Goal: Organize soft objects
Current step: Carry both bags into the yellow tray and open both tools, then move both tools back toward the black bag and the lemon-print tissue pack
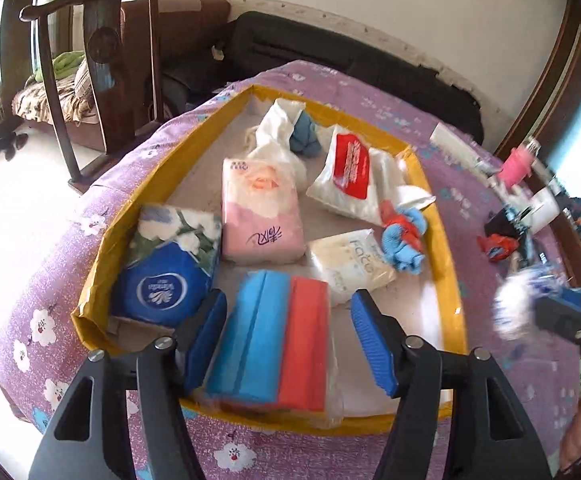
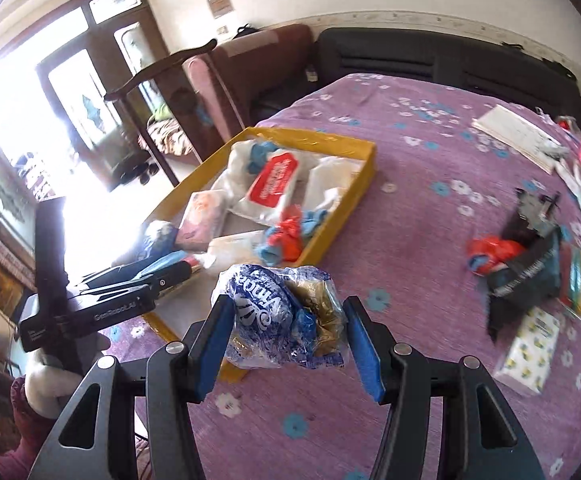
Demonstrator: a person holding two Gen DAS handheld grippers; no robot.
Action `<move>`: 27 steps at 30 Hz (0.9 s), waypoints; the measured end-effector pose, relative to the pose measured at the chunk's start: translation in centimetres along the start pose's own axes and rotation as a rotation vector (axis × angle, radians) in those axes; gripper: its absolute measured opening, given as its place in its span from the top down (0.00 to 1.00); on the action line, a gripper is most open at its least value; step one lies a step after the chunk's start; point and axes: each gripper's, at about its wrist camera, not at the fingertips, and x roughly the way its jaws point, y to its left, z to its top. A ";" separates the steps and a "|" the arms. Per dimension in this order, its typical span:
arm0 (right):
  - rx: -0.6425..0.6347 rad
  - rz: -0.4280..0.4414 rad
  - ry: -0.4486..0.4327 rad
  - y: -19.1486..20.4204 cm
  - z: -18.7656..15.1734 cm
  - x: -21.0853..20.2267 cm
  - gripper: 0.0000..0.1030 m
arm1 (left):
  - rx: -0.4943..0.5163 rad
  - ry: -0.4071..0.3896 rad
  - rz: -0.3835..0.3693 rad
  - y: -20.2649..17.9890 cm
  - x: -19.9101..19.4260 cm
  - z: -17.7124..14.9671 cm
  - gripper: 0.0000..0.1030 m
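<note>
Blue tissue pack [image 1: 162, 280], in the near-left corner of the yellow tray [image 1: 446, 276]: white oval logo, lettering upside down, apparently "Vinda"; the small print is unreadable.

Pink tissue pack [image 1: 260, 208]: two handwritten-style Chinese characters, inverted, not legible to me.

Cream pack [image 1: 350, 264]: "Fato" or similar, running sideways.

Red-labelled white pack [image 1: 348, 172]: white text lines, too blurred to read.

Crumpled blue-and-white wrapper [image 2: 278, 320] between the right gripper's fingers: partial "Vinda", inverted.

Left gripper [image 2: 102, 312] body, seen from the right wrist view: "GenRobot.AI".

Black packet [image 2: 526, 276]: white lettering, blurred.
</note>
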 end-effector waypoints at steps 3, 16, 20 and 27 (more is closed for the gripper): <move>-0.035 0.012 0.033 1.8 0.6 1.9 0.41 | -0.031 -0.050 -0.012 0.9 -1.7 -0.3 0.28; -0.084 0.033 0.055 3.8 0.9 4.8 0.30 | -0.140 -0.111 -0.008 4.0 -4.5 -0.7 0.20; -0.014 0.003 0.002 0.8 1.0 2.2 0.27 | -0.150 -0.112 -0.018 3.6 -4.8 -1.0 0.20; 0.144 -0.099 -0.081 -7.6 -0.3 -3.1 0.25 | -0.095 -0.116 -0.056 0.9 -5.5 -1.3 0.20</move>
